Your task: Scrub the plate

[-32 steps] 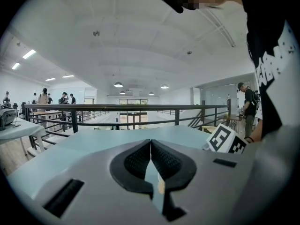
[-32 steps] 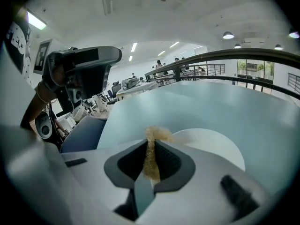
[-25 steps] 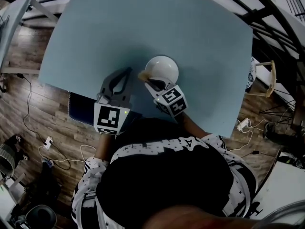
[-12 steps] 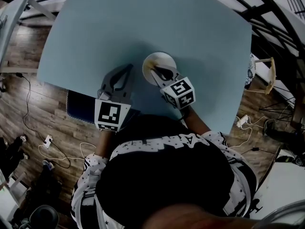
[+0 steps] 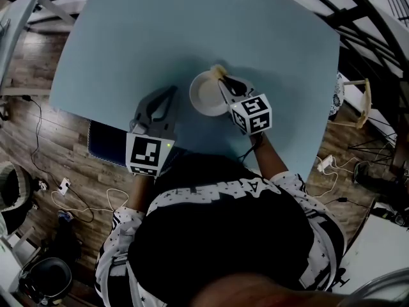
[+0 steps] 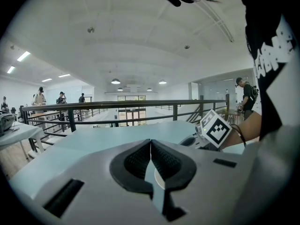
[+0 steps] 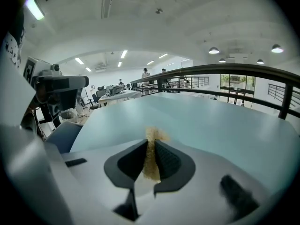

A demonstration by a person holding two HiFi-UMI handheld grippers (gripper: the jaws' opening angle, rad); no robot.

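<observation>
scrubbing is in hand: my right gripper [image 5: 222, 78] clenches its fingers on a tan sponge [image 7: 152, 161] at the far rim of the plate [image 5: 203, 98] beneath them. my left gripper [image 5: 171, 94] sits beside the plate, fingers pressed together on nothing. next, i judge, the sponge needs dragging back across it.

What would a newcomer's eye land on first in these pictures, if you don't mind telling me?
The white plate near the middle of the pale blue table stands out first, with the right gripper shut on a tan sponge at the plate's far right rim. The left gripper is shut and empty, just left of the plate.
</observation>
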